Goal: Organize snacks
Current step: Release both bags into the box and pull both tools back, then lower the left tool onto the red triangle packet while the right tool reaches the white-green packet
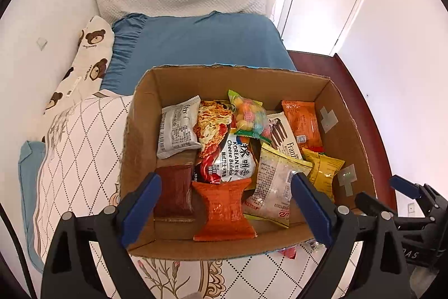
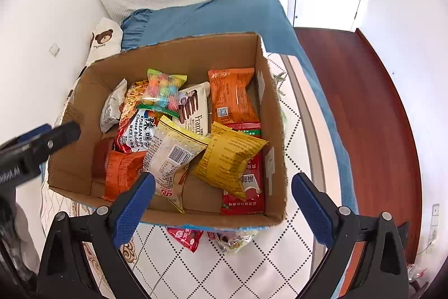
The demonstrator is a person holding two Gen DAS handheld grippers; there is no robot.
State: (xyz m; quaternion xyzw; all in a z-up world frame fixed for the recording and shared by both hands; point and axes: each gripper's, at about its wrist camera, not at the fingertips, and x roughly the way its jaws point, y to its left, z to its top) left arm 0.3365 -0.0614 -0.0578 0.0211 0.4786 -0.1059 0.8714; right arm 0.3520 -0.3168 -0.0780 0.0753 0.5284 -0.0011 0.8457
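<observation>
An open brown cardboard box (image 1: 347, 114) is sitting on the quilted bed cover, holding a loose pile of snacks. Inside the box, a silver packet (image 1: 177, 128) is leaning at the left wall, a Korean Cheese Buldak noodle pack (image 1: 224, 142) is lying in the middle, and a clear bag of coloured candies (image 2: 163, 91) is resting over it. A Franzi chocolate-stick box (image 2: 196, 108) and an orange packet (image 2: 232, 95) are lying toward the right wall, with a yellow packet (image 2: 232, 159) over a red packet (image 2: 252, 195). Outside the box, just beside its near wall, 2 small wrappers (image 2: 186, 237) are lying on the cover.
</observation>
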